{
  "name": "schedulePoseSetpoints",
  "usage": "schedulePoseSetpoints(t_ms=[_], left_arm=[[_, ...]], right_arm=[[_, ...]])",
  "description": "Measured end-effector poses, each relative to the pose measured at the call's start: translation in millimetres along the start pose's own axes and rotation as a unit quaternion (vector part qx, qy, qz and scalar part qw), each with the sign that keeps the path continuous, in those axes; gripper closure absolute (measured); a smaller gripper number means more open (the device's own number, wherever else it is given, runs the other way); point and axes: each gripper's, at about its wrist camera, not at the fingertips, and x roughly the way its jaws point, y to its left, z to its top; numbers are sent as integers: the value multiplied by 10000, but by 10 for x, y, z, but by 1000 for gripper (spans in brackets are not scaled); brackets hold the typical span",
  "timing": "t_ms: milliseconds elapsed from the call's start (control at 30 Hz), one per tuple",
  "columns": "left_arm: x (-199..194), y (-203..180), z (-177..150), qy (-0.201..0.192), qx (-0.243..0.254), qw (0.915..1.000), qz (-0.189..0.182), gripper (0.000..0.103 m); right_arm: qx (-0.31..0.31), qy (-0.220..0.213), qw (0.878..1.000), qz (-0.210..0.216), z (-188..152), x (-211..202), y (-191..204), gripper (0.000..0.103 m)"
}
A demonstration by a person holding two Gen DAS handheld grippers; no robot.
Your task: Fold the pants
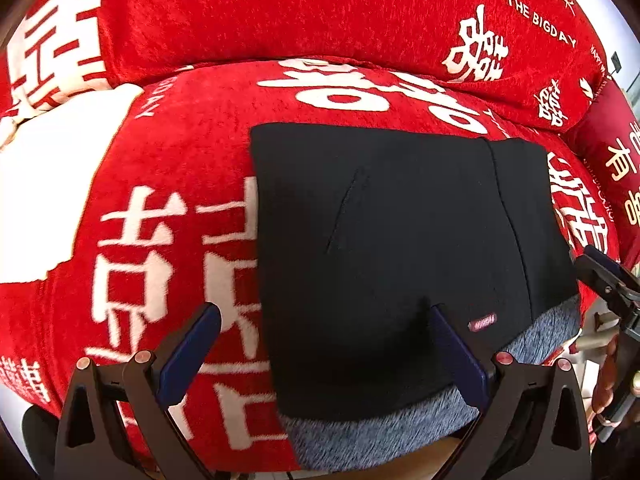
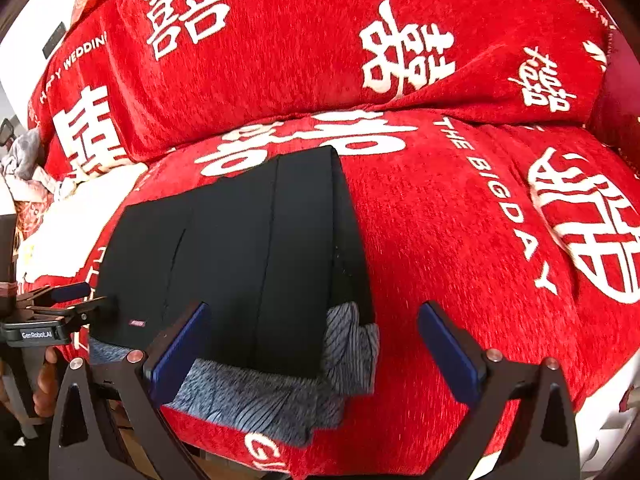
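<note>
A red cover (image 1: 192, 152) printed with large white characters and "THE BIGDAY" drapes what looks like a sofa seat and backrest, though the fisheye view makes the furniture hard to judge. On the seat lie the pants (image 1: 380, 240), black, folded into a thick rectangle. Its long axis runs from the front edge toward the backrest, with the grey heathered lining (image 1: 360, 436) turned out at the near end. A small pink label (image 1: 482, 321) sits close to that grey band, and a slanted pocket slit shows on the top layer.

The left gripper (image 1: 326, 350) hovers at the near left corner of the pants, fingers spread wide and holding nothing; one finger sits over the cover, the other over the black cloth. The right gripper (image 2: 314, 348) hangs over the near right corner, fingers likewise spread and empty. In the right wrist view the grey lining (image 2: 280, 400) bunches unevenly at that corner. The far end of the pants is partly foreshortened. A hand (image 2: 46, 380) shows at the left edge of that view, mostly cut off.
</note>
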Motion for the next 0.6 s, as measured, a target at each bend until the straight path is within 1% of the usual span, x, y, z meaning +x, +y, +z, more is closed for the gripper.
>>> schedulePoseSetpoints(t_ms=[133, 367, 533, 600], left_arm=[[54, -47, 49, 23, 66, 9999, -83, 0], [204, -15, 115, 183, -72, 9986, -488, 0], [265, -7, 125, 186, -102, 9976, -652, 0], [299, 10, 137, 206, -146, 9968, -764, 0]], right_arm=[[119, 184, 9994, 249, 55, 145, -93, 0], [281, 378, 9978, 474, 92, 339, -190, 0], [410, 507, 9942, 856, 100, 473, -219, 0], [520, 583, 9909, 1091, 95, 537, -236, 0]])
